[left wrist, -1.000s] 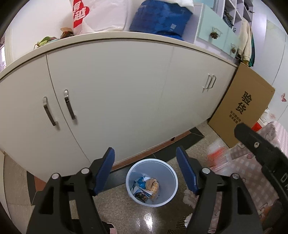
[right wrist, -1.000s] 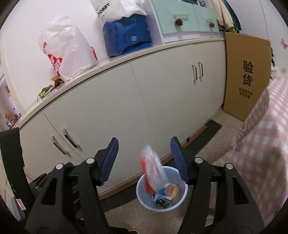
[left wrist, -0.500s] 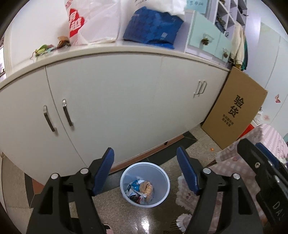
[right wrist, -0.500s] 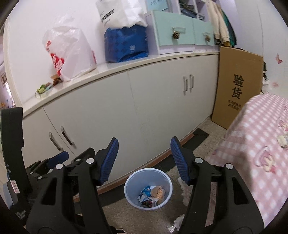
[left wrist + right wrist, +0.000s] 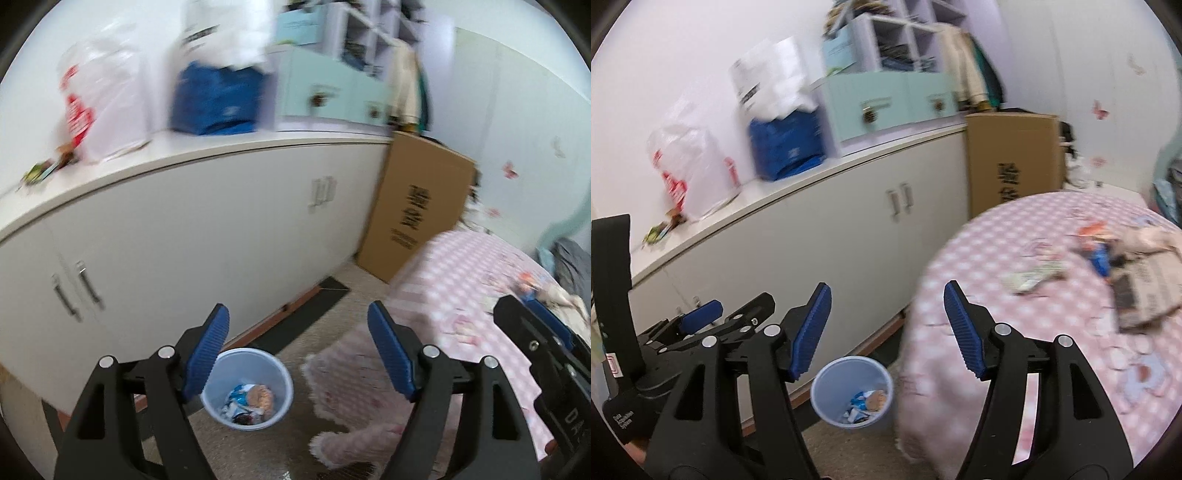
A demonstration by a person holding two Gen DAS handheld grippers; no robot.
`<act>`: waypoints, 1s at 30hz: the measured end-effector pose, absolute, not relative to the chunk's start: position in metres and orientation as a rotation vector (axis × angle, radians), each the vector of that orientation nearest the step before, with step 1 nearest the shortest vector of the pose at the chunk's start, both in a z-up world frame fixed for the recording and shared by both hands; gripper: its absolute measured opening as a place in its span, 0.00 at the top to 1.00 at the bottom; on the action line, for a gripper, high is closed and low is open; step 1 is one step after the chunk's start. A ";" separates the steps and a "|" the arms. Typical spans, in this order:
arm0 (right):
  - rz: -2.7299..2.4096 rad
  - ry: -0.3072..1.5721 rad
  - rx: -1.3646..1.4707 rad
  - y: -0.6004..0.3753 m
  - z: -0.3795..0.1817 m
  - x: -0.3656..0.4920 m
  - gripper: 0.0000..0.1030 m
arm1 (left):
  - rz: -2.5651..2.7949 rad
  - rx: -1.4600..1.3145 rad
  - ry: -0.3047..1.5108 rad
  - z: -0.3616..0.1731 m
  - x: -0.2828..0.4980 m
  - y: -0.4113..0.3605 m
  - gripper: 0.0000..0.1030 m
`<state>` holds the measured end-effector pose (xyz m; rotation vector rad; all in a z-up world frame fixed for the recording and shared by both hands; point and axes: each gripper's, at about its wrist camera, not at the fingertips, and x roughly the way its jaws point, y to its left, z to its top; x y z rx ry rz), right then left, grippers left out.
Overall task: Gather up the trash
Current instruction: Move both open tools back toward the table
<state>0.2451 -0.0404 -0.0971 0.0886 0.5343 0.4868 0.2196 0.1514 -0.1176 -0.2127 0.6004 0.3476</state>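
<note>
Left wrist view first: the left gripper (image 5: 297,347) had its blue pads spread wide with nothing between them, and the jaws had just been opening a bit more. Down on the floor below it sat the little blue trash bin (image 5: 247,387), tucked near the base of the white cabinet (image 5: 184,236), with a few wrappers already in the bottom. Off to the right was the bed with the pink checked cover (image 5: 461,280), and the right gripper (image 5: 546,354) poked in at that edge. Everything was pretty blurry.

Right wrist view: the right gripper (image 5: 886,328) was also apart and empty, jaws having just widened too. The bin (image 5: 851,391) was low and near, between its fingers in the picture. On the far right side of the bed cover (image 5: 997,258) lay the leftover trash: a pale green wrapper (image 5: 1034,277), a red and blue packet (image 5: 1095,243) and some crumpled paper (image 5: 1145,284).

My read: a drop-off into the bin was done and both hands were heading to the bed for the next piece. Next move would need one gripper lined up over a wrapper, lowered and closed without pinching the cover.
</note>
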 end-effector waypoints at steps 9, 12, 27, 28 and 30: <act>0.303 0.523 0.156 -0.145 -0.093 0.240 0.37 | 0.154 -0.086 0.636 -0.109 0.242 0.054 0.23; 0.265 0.522 0.173 -0.172 -0.095 0.238 0.37 | 0.097 -0.053 0.658 -0.110 0.250 0.028 0.23; 0.147 0.547 0.328 -0.255 -0.114 0.244 0.35 | 0.016 0.045 0.727 -0.125 0.291 -0.010 0.21; 0.150 0.542 0.324 -0.256 -0.112 0.247 0.35 | 0.011 0.046 0.729 -0.126 0.295 -0.010 0.21; 0.150 0.534 0.307 -0.256 -0.107 0.252 0.36 | 0.006 0.042 0.734 -0.128 0.302 -0.011 0.21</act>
